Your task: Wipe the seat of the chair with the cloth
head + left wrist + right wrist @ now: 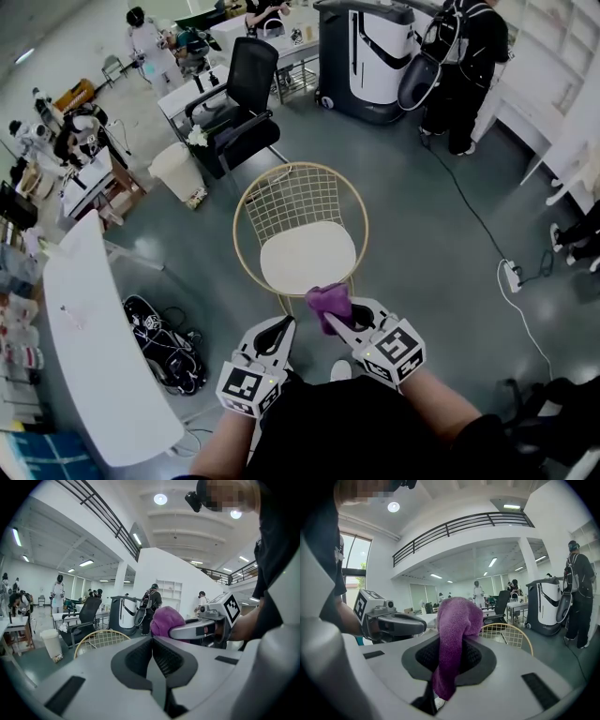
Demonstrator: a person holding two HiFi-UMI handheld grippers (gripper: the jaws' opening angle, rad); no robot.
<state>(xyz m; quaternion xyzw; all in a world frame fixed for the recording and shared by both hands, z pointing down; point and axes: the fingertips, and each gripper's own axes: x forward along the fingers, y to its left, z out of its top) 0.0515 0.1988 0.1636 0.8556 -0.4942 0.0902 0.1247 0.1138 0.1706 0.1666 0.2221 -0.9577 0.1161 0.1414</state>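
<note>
A gold wire chair [300, 221] with a white round seat [307, 257] stands on the grey floor in front of me. My right gripper [337, 317] is shut on a purple cloth [329, 304], held just short of the seat's near edge and above it. In the right gripper view the purple cloth [457, 634] bulges out between the jaws and hangs down. My left gripper [277, 336] sits to the left of the right one, shut with nothing in it. In the left gripper view the right gripper [199, 628] shows with the purple cloth [166, 620].
A black office chair [239, 103] stands behind the gold chair beside a white bin [178, 172]. A long white table [94, 347] runs along my left, with a tangle of cables [169, 342] by it. A large machine [370, 56] and people stand at the back.
</note>
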